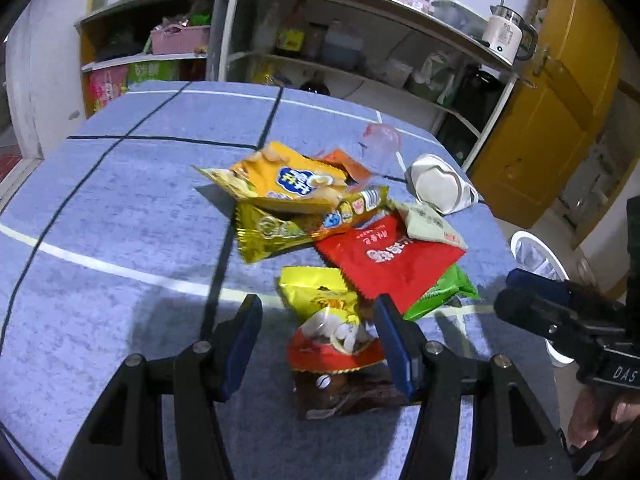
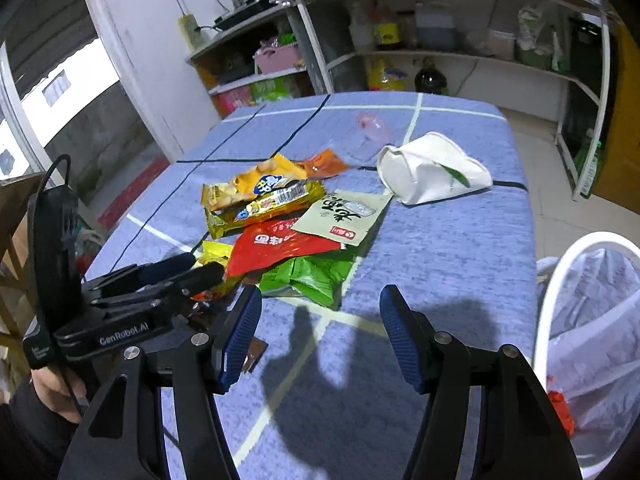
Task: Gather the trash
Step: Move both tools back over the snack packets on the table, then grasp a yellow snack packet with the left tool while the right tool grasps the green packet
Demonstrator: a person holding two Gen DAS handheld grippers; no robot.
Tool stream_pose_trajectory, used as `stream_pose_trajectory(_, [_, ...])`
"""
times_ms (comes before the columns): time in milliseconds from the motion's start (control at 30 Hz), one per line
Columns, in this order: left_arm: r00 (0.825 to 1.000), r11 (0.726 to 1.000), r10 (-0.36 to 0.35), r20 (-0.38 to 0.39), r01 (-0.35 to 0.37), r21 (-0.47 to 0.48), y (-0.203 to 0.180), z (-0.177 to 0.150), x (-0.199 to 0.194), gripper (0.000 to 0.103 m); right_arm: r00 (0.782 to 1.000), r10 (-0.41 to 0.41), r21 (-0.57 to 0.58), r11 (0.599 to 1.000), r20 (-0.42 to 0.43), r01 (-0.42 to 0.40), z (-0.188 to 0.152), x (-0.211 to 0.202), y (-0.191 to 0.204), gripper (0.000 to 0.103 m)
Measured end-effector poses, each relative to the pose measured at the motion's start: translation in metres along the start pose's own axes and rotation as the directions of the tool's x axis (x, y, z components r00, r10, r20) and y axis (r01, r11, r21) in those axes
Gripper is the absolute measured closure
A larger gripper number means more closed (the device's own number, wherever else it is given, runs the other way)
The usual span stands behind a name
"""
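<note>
A heap of snack wrappers lies on the blue tablecloth: a yellow and red nut packet, a brown wrapper, a red packet, a green one, a gold one, an orange-yellow one. My left gripper is open, its fingers on either side of the nut packet, low over the cloth. My right gripper is open and empty over bare cloth, right of the left gripper. The red packet and green packet lie just beyond it.
A crushed white paper cup and a clear pink plastic cup lie further back. A white-rimmed bin with a clear bag stands on the floor off the table's right edge. Kitchen shelves stand behind the table.
</note>
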State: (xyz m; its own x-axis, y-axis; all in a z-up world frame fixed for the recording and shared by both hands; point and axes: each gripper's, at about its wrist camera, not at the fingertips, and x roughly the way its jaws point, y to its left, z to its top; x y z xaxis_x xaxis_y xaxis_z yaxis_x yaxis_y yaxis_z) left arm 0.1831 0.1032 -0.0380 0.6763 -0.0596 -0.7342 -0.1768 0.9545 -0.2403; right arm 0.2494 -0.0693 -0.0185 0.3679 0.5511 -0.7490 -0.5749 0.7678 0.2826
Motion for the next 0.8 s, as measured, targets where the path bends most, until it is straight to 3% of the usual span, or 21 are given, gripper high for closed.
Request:
stream_pose_trajectory(133, [1.000, 1.000, 0.018, -0.005, -0.018, 0.009, -0.006, 0.001, 0.004, 0.044, 1.000, 0.001, 0.008, 1.000, -0.009, -0.001, 0.006, 0.007, -0.001, 0.041])
stream_pose_trajectory(167, [1.000, 0.999, 0.030, -0.003, -0.030, 0.016, -0.007, 0.002, 0.003, 0.048, 1.000, 0.004, 0.007, 1.000, -0.009, -0.004, 0.008, 0.008, 0.000, 0.041])
stream_pose_trajectory(200, [0.999, 0.999, 0.036, -0.002, -0.036, 0.020, -0.007, 0.002, 0.003, 0.062, 1.000, 0.007, 0.005, 1.000, -0.011, -0.006, 0.009, 0.010, 0.001, 0.041])
stream_pose_trajectory(333, [0.999, 0.999, 0.045, 0.005, -0.045, 0.004, 0.000, 0.000, -0.002, 0.068, 1.000, 0.005, -0.010, 1.000, -0.027, -0.005, 0.014, 0.019, 0.005, 0.041])
stream_pose_trajectory(667, [0.998, 0.999, 0.033, 0.058, -0.032, -0.016, 0.018, -0.003, -0.023, 0.072, 0.995, -0.047, -0.052, 0.998, -0.089, 0.042, 0.018, 0.053, 0.018, 0.047])
stream_pose_trajectory(800, [0.998, 0.999, 0.032, 0.058, -0.031, -0.016, 0.022, -0.004, -0.025, 0.072, 0.996, -0.054, -0.051, 0.997, -0.074, 0.051, 0.021, 0.052, 0.018, 0.061])
